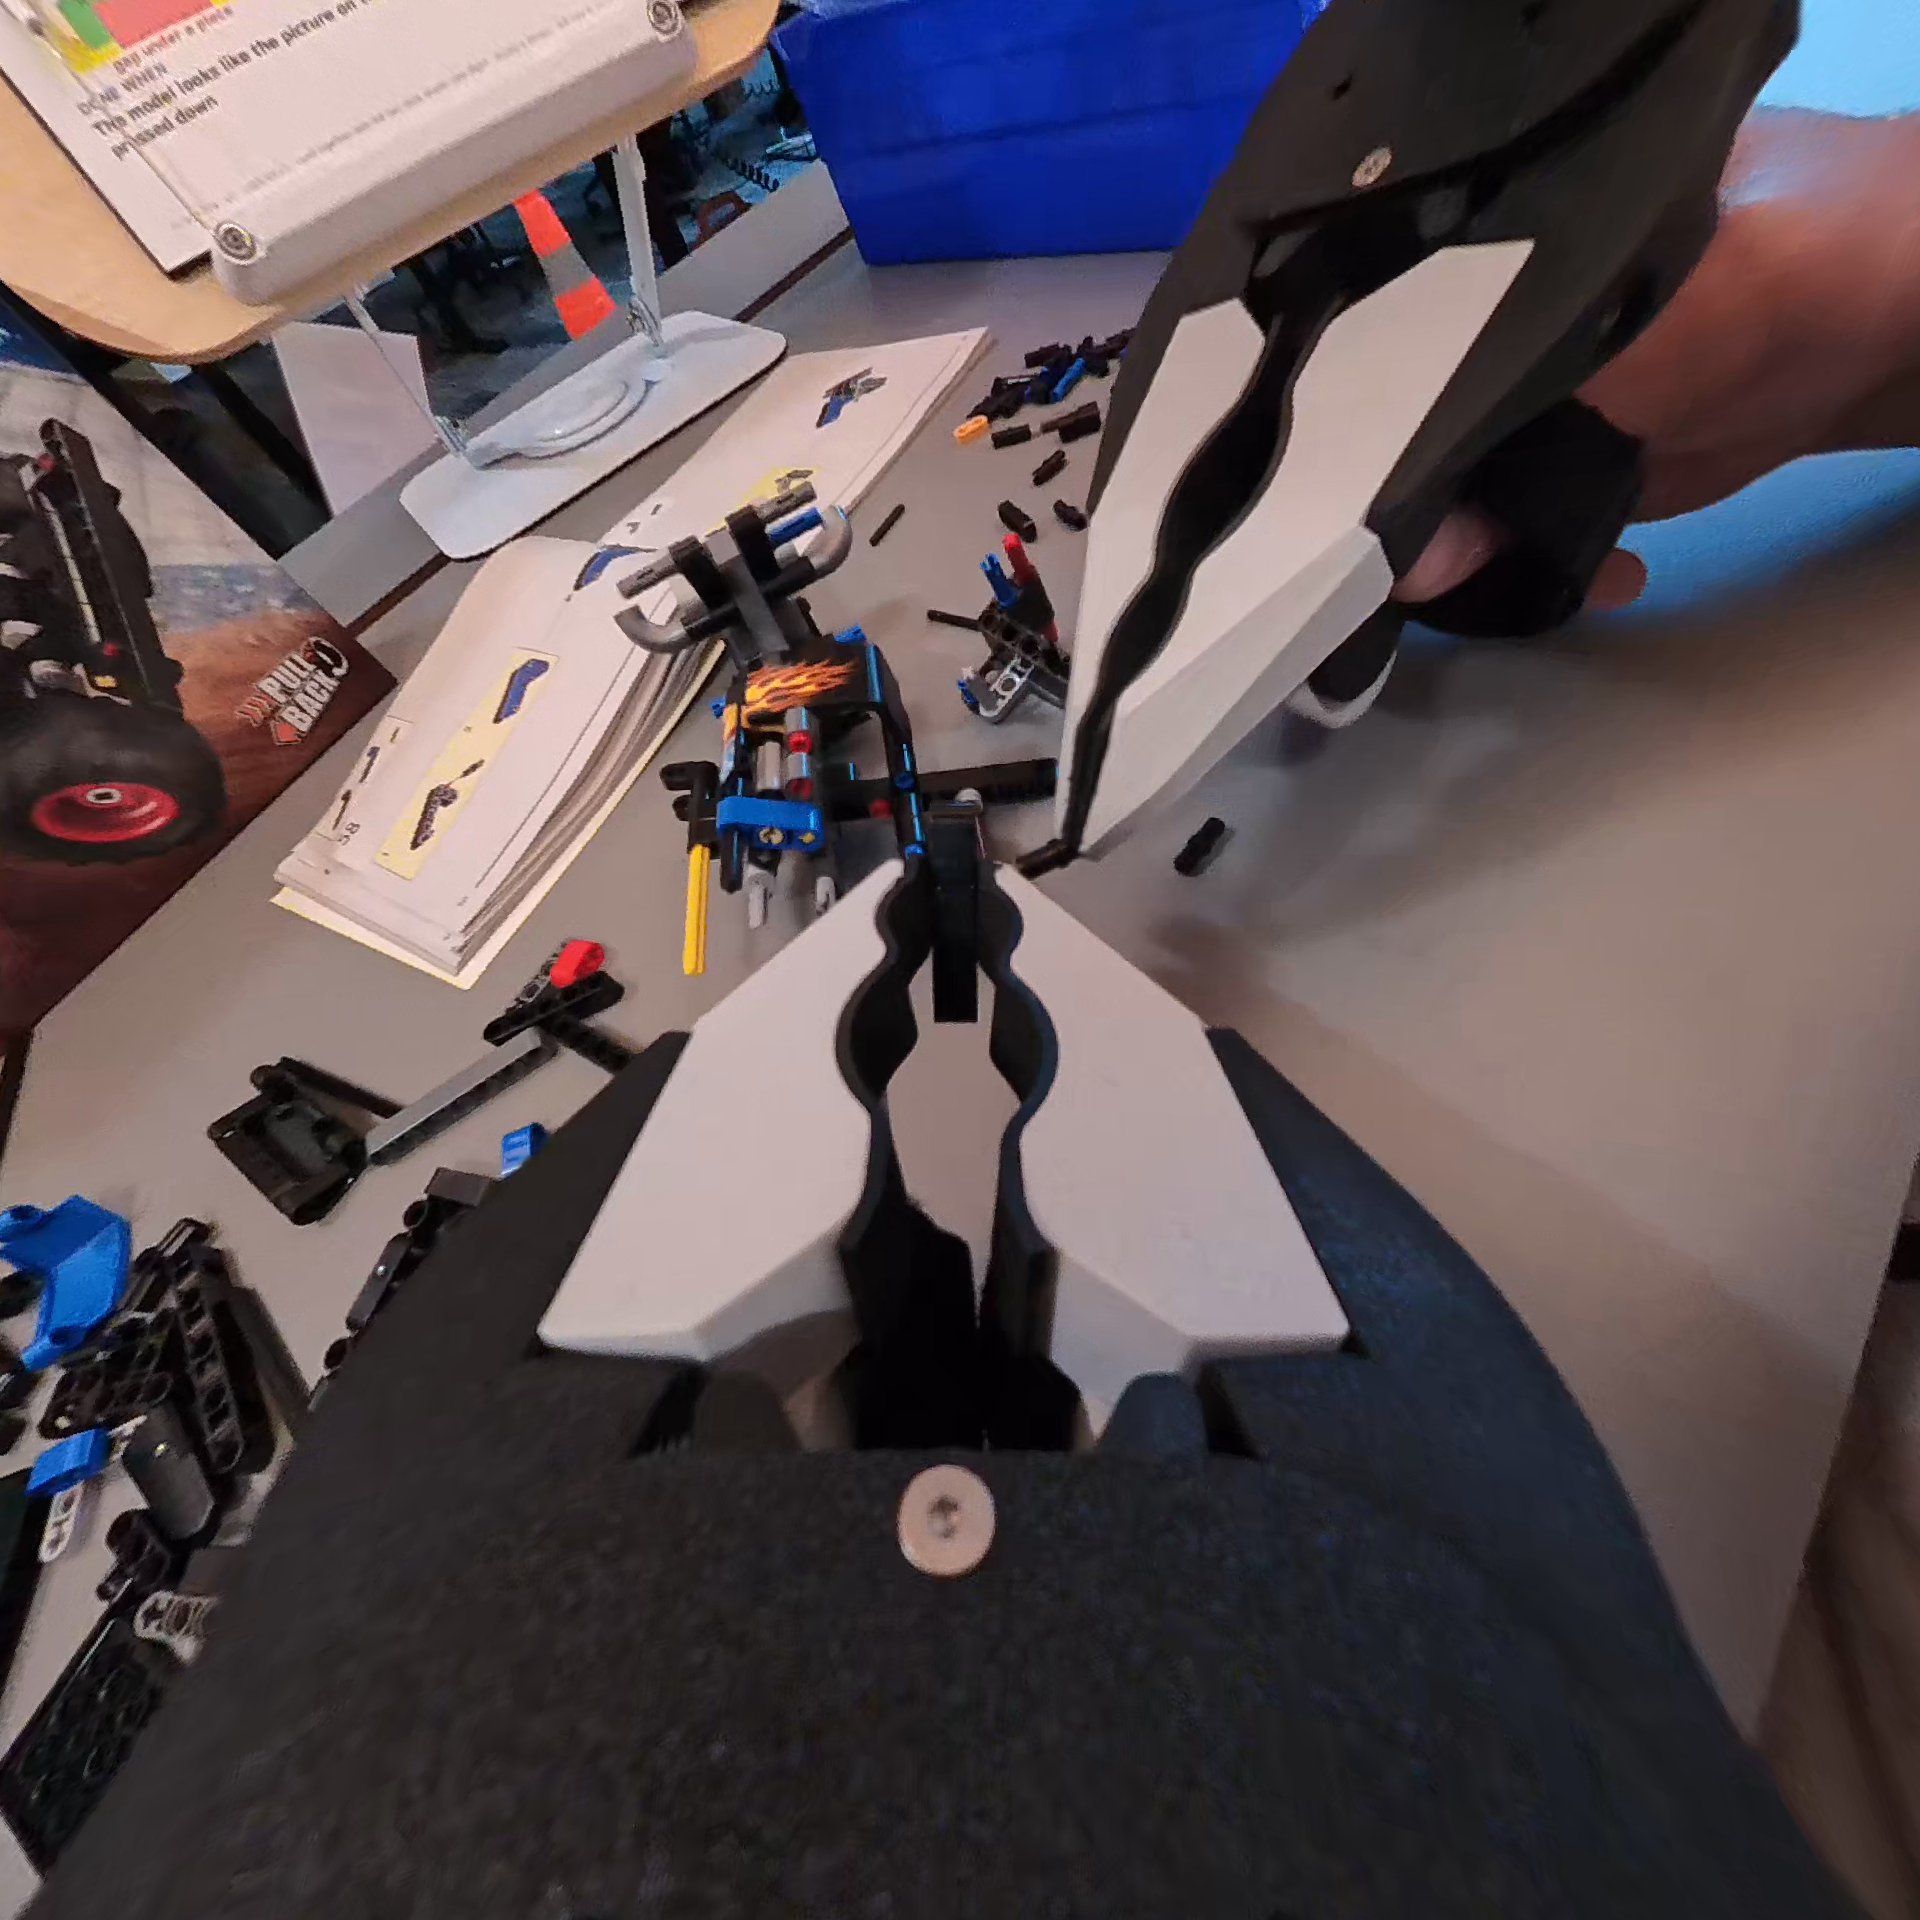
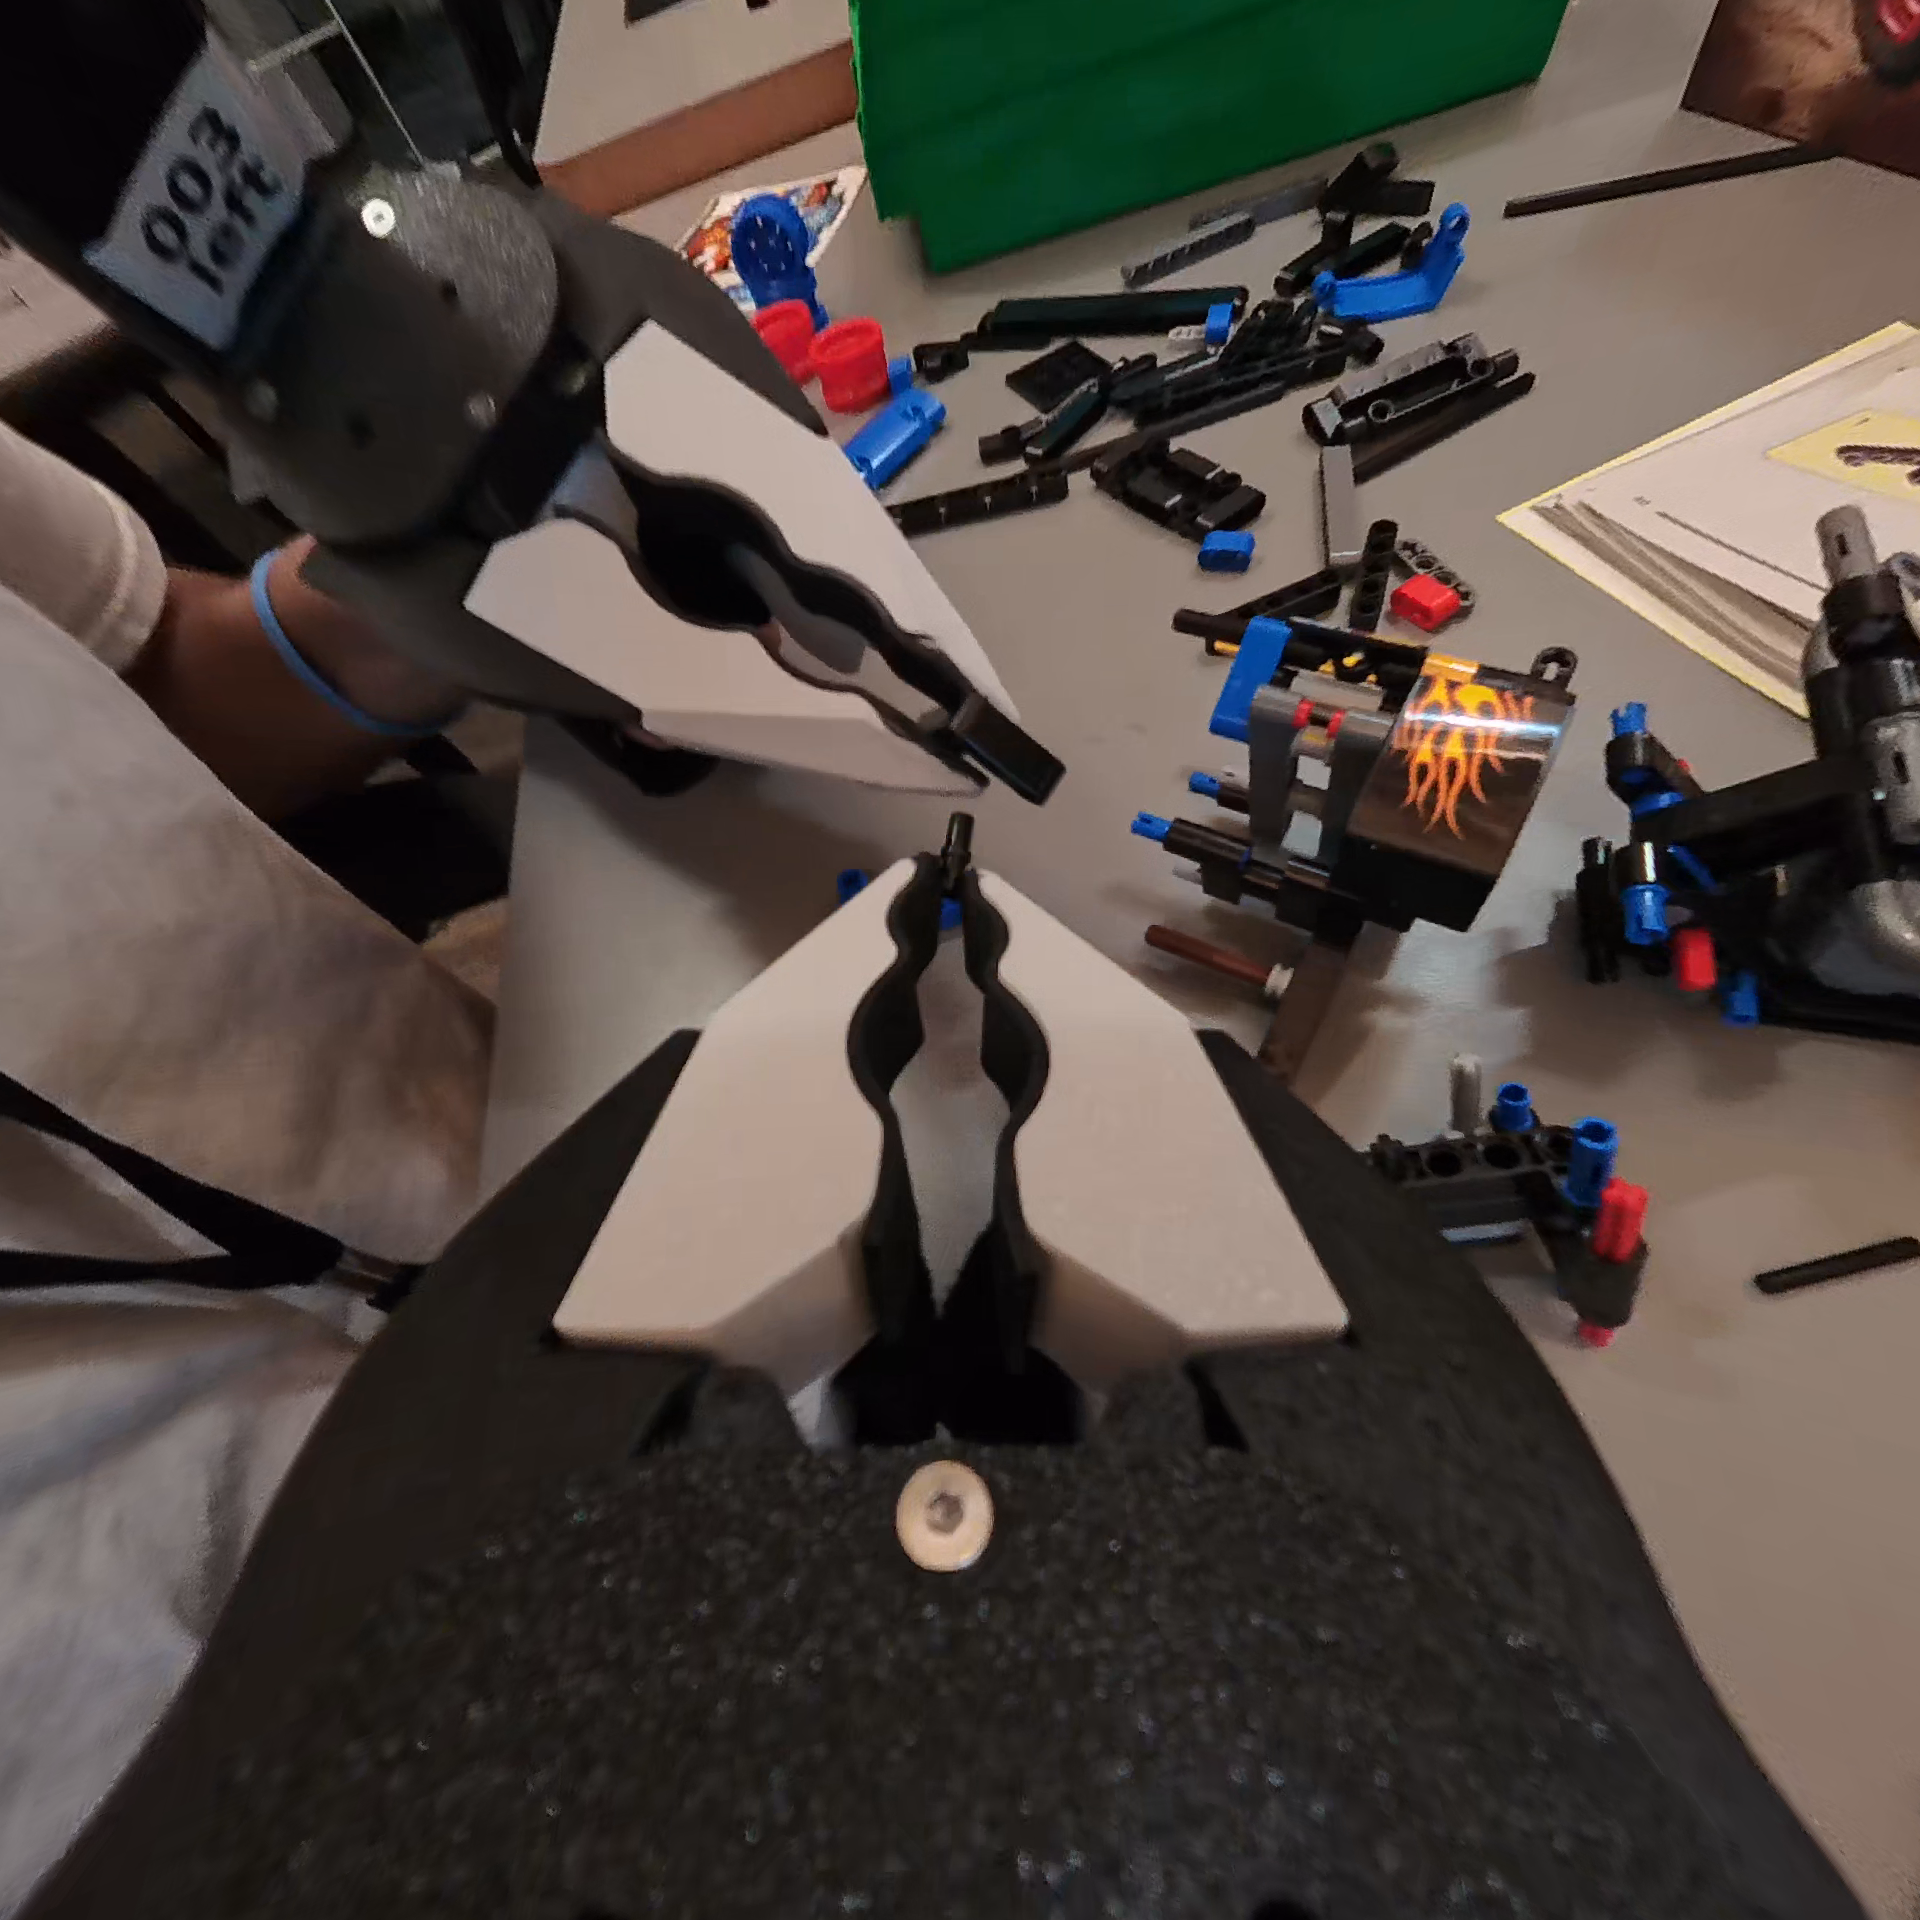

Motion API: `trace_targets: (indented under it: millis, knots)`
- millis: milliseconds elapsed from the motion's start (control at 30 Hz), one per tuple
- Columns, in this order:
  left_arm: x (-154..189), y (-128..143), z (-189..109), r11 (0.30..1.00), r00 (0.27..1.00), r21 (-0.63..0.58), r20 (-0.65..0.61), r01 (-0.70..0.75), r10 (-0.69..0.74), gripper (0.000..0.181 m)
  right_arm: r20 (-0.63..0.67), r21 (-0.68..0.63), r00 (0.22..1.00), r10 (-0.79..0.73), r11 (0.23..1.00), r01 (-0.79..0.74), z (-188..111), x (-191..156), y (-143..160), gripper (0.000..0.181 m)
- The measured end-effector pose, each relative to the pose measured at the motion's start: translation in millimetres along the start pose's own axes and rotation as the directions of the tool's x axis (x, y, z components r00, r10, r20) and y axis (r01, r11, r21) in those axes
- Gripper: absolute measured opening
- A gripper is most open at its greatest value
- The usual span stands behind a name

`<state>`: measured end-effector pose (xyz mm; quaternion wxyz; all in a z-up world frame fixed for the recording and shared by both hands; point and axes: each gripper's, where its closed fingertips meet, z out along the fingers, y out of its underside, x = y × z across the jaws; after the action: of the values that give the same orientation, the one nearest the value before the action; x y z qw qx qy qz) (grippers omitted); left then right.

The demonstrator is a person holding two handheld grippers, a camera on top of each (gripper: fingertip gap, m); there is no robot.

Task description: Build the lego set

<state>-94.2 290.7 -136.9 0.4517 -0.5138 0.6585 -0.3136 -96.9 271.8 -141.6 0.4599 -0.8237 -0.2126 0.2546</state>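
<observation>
My left gripper [image 1: 951,883] is shut on a short black beam [image 1: 956,945] that sticks out past its tips; it also shows in the right wrist view [image 2: 961,743] with the beam [image 2: 1013,758]. My right gripper [image 2: 951,878] is shut on a small black pin [image 2: 956,836]; it also shows in the left wrist view [image 1: 1065,847] with the pin [image 1: 1042,858]. The pin's tip and the beam's end are close together but apart, above the grey table. The partly built model with a flame sticker [image 1: 800,717] [image 2: 1455,769] lies just beyond.
An open instruction booklet [image 1: 582,748] [image 2: 1714,499] lies behind the model. Loose black, blue and red parts [image 2: 1195,395] [image 1: 156,1351] are scattered about. A small subassembly [image 2: 1507,1174], a blue bin [image 1: 1039,125], the set's box [image 1: 104,675] and a card stand [image 1: 582,416] are around. The table edge [image 2: 509,935] is near. Only a small space, under 4 cm, lies between the two pairs of fingers. Between my right fingertips and the small subassembly [image 2: 1507,1174] there is roughly 10 cm. It is also in sight in the left wrist view [image 1: 1018,621].
</observation>
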Motion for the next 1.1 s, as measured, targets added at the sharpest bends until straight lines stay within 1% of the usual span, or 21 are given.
trace_targets:
  millis: [100, 200, 333, 400, 467, 567, 733, 800, 900, 967, 1000, 1033, 1100]
  knots:
    - [-2.1, 0.1, 2.4, 1.000, 1.000, -0.007, 0.016, -0.002, 0.003, 0.006, -0.022, 0.036, 0.999, 0.042, 0.998, -0.041, 0.1, 3.1, -5.8, 0.002]
    - [-5.7, -1.6, 3.4, 0.997, 0.997, -0.005, 0.015, 0.080, -0.080, 0.006, -0.044, 0.083, 0.994, 0.102, 0.992, -0.098, -1.9, 7.7, -8.8, 0.002]
    - [-8.1, -5.2, 7.0, 0.984, 0.984, 0.003, 0.014, 0.176, -0.176, 0.006, -0.011, 0.183, 0.979, 0.204, 0.963, -0.198, -5.4, 7.6, -20.3, 0.002]
    - [-7.4, -6.7, 9.4, 0.978, 0.978, 0.003, 0.005, 0.209, -0.209, 0.006, 0.005, 0.222, 0.973, 0.229, 0.949, -0.225, -6.4, 6.8, -26.0, 0.002]
    - [-9.4, -9.6, 10.3, 0.971, 0.971, 0.017, 0.016, 0.238, -0.238, 0.006, -0.018, 0.228, 0.969, 0.248, 0.944, -0.238, -5.6, 10.0, -25.5, 0.002]
    - [-8.2, -8.8, 12.3, 0.966, 0.966, 0.006, 0.012, 0.257, -0.257, 0.006, -0.049, 0.243, 0.964, 0.261, 0.939, -0.242, -7.0, 14.4, -24.6, 0.003]
    - [-5.3, -9.2, 14.9, 0.976, 0.976, -0.005, 0.038, 0.217, -0.216, 0.006, -0.036, 0.242, 0.963, 0.266, 0.938, -0.250, -9.1, 13.8, -22.8, 0.002]
    - [-4.7, -7.4, 15.8, 0.986, 0.985, -0.021, 0.059, 0.164, -0.163, 0.006, -0.031, 0.242, 0.960, 0.278, 0.934, -0.263, -10.0, 14.0, -21.8, 0.002]
    - [-5.7, -3.0, 16.4, 0.997, 0.992, -0.071, 0.125, -0.005, 0.014, 0.006, -0.029, 0.222, 0.955, 0.294, 0.934, -0.281, -9.3, 14.6, -17.1, 0.002]
    - [-6.7, -0.2, 16.8, 0.984, 0.974, -0.118, 0.166, -0.136, 0.155, 0.006, -0.032, 0.204, 0.954, 0.299, 0.936, -0.286, -8.5, 15.1, -13.5, 0.002]
    - [-6.7, 0.4, 17.1, 0.975, 0.964, -0.134, 0.175, -0.178, 0.200, 0.006, -0.035, 0.195, 0.954, 0.297, 0.938, -0.285, -8.2, 15.2, -11.7, 0.003]
    - [-6.4, -0.4, 17.3, 0.972, 0.961, -0.136, 0.176, -0.193, 0.215, 0.006, -0.038, 0.193, 0.955, 0.295, 0.940, -0.282, -8.5, 15.5, -11.3, 0.002]
    - [-2.4, -4.8, 17.8, 0.985, 0.977, -0.102, 0.143, -0.143, 0.156, 0.006, -0.037, 0.187, 0.957, 0.289, 0.942, -0.277, -8.0, 14.4, -10.3, 0.003]
